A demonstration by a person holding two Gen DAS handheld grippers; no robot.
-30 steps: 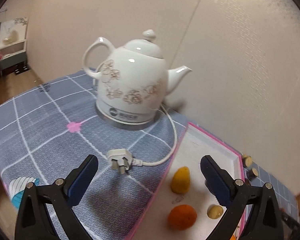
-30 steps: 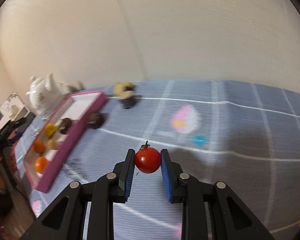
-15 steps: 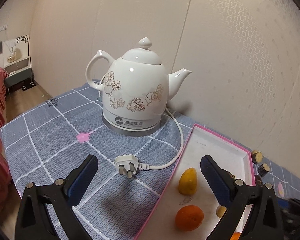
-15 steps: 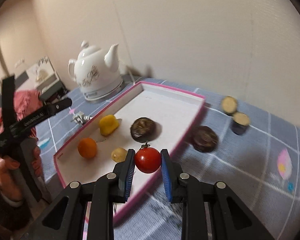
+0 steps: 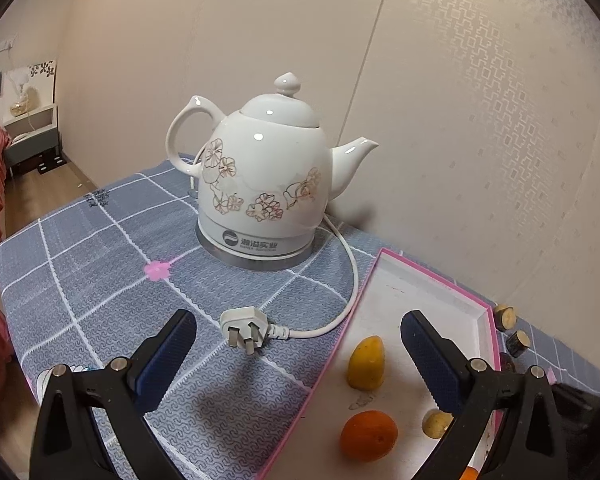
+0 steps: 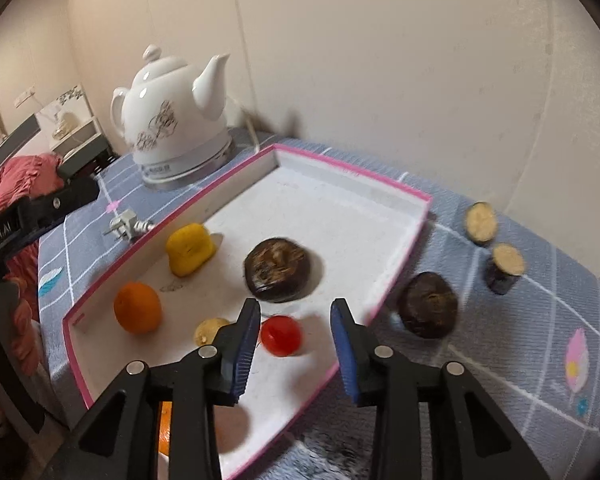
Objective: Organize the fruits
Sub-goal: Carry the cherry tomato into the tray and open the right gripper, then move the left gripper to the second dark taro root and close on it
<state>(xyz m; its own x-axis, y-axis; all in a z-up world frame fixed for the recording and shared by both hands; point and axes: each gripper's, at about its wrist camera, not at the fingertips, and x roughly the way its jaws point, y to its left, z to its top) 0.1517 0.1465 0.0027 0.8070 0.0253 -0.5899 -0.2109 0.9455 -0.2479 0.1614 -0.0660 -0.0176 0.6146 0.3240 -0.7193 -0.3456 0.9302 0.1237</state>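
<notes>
Letting go of the cherry tomato [image 6: 281,335], the right gripper [image 6: 296,342] is now standing with its blue pads apart, while half a second ago they were pressing this fruit from both sides. The tomato is lying, a little blurred, on the white floor of the pink-edged tray [image 6: 416,218], at the tray's near end, between the opened fingers but touching neither of them. Inside the same tray, the dark round fruit [image 6: 278,270] is sitting just behind the tomato, and the yellow fruit [image 6: 190,249], the orange [image 6: 137,308] and a small pale fruit [image 6: 209,330] are lying toward the tray's left wall. One more dark fruit [image 6: 428,305] and two cut pieces [image 6: 494,242] are waiting outside the tray's right wall, so I am judging that the sorting is not finished. The left gripper [image 5: 298,354] is hanging wide open and empty over the tray's left edge, holding nothing, with the white kettle [image 5: 262,190] and its plug [image 5: 244,326] beyond that edge.
</notes>
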